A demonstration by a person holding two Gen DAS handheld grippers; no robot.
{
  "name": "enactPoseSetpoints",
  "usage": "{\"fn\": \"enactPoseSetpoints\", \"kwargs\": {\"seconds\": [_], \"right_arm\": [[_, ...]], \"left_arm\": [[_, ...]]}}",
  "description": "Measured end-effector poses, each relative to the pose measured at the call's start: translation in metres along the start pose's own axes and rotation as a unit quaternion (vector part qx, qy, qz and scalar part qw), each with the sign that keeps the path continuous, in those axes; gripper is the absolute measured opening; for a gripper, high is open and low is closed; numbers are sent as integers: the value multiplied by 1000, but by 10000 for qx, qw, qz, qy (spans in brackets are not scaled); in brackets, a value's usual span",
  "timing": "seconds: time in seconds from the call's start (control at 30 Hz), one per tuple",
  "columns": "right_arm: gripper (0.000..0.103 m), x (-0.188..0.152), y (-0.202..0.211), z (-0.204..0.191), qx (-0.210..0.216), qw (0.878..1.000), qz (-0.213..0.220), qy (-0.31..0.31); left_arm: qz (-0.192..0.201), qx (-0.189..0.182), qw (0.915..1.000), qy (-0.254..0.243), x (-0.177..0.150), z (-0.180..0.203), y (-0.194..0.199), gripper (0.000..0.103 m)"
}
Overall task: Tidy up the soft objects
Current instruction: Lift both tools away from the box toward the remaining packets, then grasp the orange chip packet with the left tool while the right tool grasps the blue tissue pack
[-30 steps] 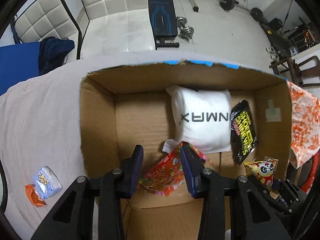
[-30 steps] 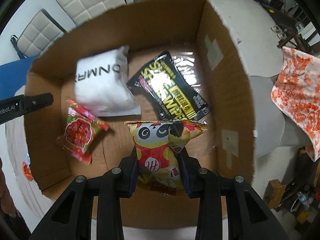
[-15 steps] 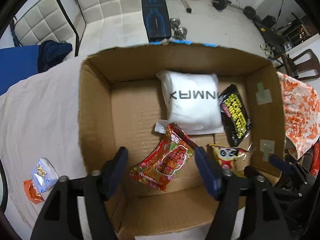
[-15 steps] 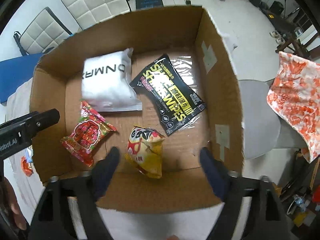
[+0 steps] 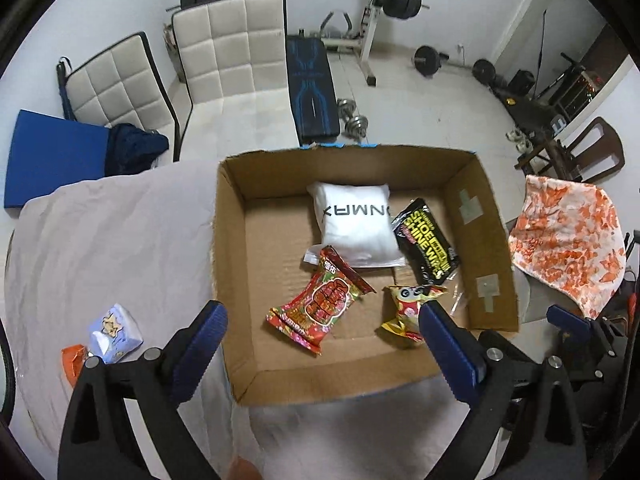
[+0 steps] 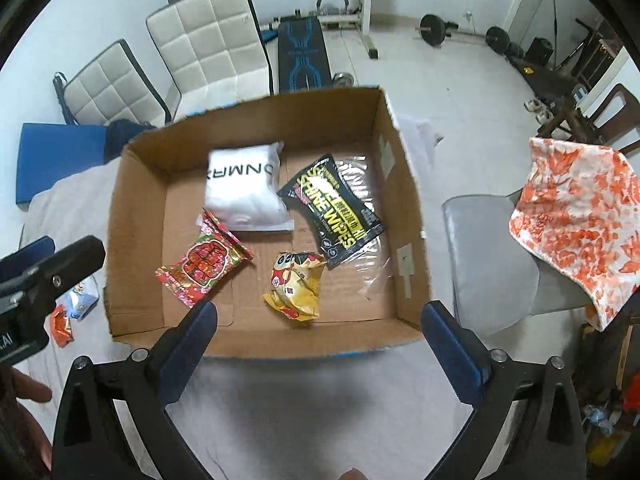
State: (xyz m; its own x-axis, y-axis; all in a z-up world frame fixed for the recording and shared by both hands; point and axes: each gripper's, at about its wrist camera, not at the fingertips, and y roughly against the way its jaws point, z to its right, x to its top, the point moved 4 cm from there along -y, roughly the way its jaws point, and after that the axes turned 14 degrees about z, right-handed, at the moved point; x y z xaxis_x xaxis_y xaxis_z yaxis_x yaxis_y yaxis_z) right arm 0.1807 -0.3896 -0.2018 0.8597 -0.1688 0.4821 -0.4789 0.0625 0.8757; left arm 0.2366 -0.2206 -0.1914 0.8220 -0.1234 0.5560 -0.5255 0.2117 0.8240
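An open cardboard box [image 5: 232, 280] [image 6: 132, 240] sits on a cloth-covered table. Inside lie a white pouch [image 5: 356, 220] [image 6: 244, 192], a black wipes pack [image 5: 428, 244] [image 6: 336, 212], a red snack bag [image 5: 320, 300] [image 6: 204, 266] and a yellow panda snack bag [image 5: 404, 308] [image 6: 298, 284]. My left gripper [image 5: 324, 320] is open and empty above the box's near edge. My right gripper [image 6: 318, 318] is open and empty above the near wall. A pale blue packet [image 5: 114, 332] [image 6: 82, 298] and an orange packet [image 5: 72, 360] [image 6: 60, 324] lie on the cloth left of the box.
An orange-patterned cloth [image 5: 568, 240] [image 6: 580, 216] drapes over a grey chair [image 6: 488, 260] to the right. White padded chairs [image 5: 224, 48], a blue cushion [image 5: 52, 156] and a weight bench [image 5: 312, 88] stand beyond the table.
Both grippers opened, letting go of the red bag and the yellow panda bag into the box, then rose and pulled back toward the near edge.
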Motion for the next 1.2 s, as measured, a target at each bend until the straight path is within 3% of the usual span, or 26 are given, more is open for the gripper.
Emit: {"fn": "enactPoseSetpoints", "kwargs": {"seconds": [0.37,0.67,0.87,1.03,1.13,1.2], "right_arm": [[103,-10,61,-7,102,9995,313,23],[103,-17,81,-64,578,9977,313,142],[103,-15,83,-156,1193,9906,178,649],[103,-27,55,-262,1697,9775,-308,1214],[103,-45,19,-336,1903,9623,-663,1827],[103,-60,-3,-378,1947,9455,-846,2468]], "left_arm": [[420,-50,9990,147,-8,1,55,98],[527,146,9978,366,-17,-45,89,98],[550,700,9946,543,-29,-131,120,98],[393,1309,9846,1095,-60,-230,125,98],[144,1549,9741,1639,-91,-297,118,98],[-30,1719,9674,1859,-112,-337,106,98]]}}
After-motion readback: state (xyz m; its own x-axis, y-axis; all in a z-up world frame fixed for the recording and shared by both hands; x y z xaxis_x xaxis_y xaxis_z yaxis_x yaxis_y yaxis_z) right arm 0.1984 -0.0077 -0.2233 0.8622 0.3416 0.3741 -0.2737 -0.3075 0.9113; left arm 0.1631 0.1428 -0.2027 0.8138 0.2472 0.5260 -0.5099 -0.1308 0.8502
